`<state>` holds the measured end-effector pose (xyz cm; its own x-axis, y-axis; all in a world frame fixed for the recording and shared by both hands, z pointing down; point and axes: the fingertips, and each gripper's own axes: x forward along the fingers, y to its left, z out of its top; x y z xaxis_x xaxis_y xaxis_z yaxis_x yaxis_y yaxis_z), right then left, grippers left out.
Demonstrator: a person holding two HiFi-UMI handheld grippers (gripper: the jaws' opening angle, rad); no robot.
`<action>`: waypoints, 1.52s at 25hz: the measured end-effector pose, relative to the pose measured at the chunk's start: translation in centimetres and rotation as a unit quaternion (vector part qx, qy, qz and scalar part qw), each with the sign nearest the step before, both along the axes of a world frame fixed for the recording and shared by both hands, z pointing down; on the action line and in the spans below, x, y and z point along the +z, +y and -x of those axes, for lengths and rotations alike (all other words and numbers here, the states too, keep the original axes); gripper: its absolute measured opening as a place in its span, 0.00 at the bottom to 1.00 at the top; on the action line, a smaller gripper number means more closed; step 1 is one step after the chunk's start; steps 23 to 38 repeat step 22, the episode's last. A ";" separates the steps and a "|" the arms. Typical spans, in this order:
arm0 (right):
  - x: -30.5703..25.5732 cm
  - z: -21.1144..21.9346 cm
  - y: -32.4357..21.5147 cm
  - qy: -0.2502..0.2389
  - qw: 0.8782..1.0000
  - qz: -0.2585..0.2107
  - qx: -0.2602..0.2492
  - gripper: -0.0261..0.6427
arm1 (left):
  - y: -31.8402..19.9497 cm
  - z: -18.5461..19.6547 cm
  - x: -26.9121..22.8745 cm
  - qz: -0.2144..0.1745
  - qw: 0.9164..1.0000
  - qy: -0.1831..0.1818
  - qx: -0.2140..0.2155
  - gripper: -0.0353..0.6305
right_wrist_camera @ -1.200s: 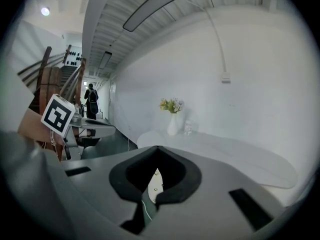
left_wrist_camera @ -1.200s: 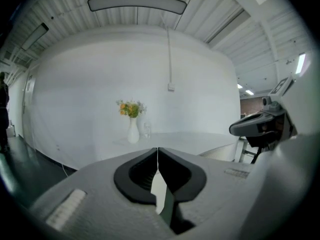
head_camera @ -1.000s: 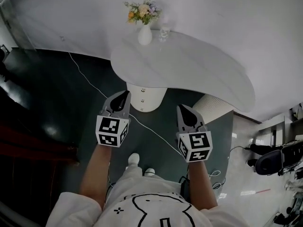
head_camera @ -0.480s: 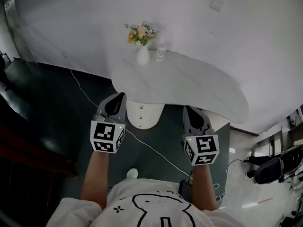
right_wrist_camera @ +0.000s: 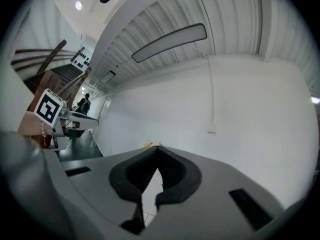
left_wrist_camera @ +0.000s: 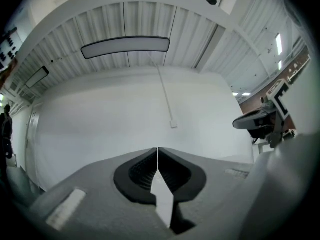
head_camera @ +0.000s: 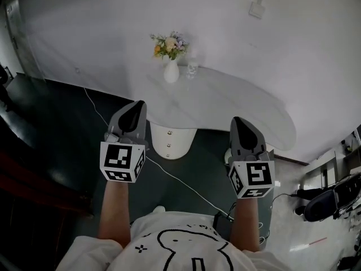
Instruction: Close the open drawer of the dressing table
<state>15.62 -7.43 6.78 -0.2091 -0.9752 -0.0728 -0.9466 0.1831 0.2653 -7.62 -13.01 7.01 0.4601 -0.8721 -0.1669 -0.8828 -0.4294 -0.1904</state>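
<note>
The white dressing table [head_camera: 237, 103] has a curved top and stands against the white wall. Below its front edge a rounded white drawer front [head_camera: 169, 141] with two small knobs shows. On the table's back left stand a white vase of flowers [head_camera: 171, 68] and a small glass [head_camera: 192, 68]. My left gripper [head_camera: 137, 107] is shut and empty, in the air just left of the drawer front. My right gripper [head_camera: 238, 122] is shut and empty too, before the table's right part. Both gripper views look up at the wall, with jaw tips met: left gripper [left_wrist_camera: 158, 149], right gripper [right_wrist_camera: 159, 146].
A white cable [head_camera: 180, 179] runs across the dark floor in front of the table. A ribbed white object [head_camera: 272, 148] stands under the table's right end. A wall box [head_camera: 256, 9] hangs above. An office chair [head_camera: 330, 195] is at the far right.
The table now sits higher and farther in the head view. Both grippers have drifted apart, the left leftward and the right rightward and down. Both stay shut.
</note>
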 end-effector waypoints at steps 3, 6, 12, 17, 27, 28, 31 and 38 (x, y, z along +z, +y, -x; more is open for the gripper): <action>-0.4 0.3 -0.1 0.004 1.000 -0.005 0.002 0.03 | 0.0 0.0 -0.6 -0.007 1.000 0.001 0.003 0.08; -0.7 0.4 -0.1 0.004 1.000 -0.006 0.003 0.03 | 0.1 -0.3 -1.2 -0.012 1.000 0.000 0.006 0.08; -1.2 0.6 -0.5 0.009 1.000 -0.010 0.002 0.03 | 0.3 -0.2 -2.2 -0.023 1.000 0.007 0.012 0.08; -1.4 0.9 -0.6 0.010 1.000 -0.014 -0.003 0.03 | 0.4 0.2 -2.4 -0.030 1.000 0.004 0.007 0.08; -1.3 1.0 -0.4 0.000 1.000 -0.017 -0.003 0.03 | 0.5 0.6 -2.3 -0.026 1.000 0.015 0.009 0.08; -1.3 1.0 -0.4 0.000 1.000 -0.017 -0.003 0.03 | 0.5 0.6 -2.3 -0.026 1.000 0.015 0.009 0.08; -1.3 1.0 -0.4 0.000 1.000 -0.017 -0.003 0.03 | 0.5 0.6 -2.3 -0.026 1.000 0.015 0.009 0.08; -1.3 1.0 -0.4 0.000 1.000 -0.017 -0.003 0.03 | 0.5 0.6 -2.3 -0.026 1.000 0.015 0.009 0.08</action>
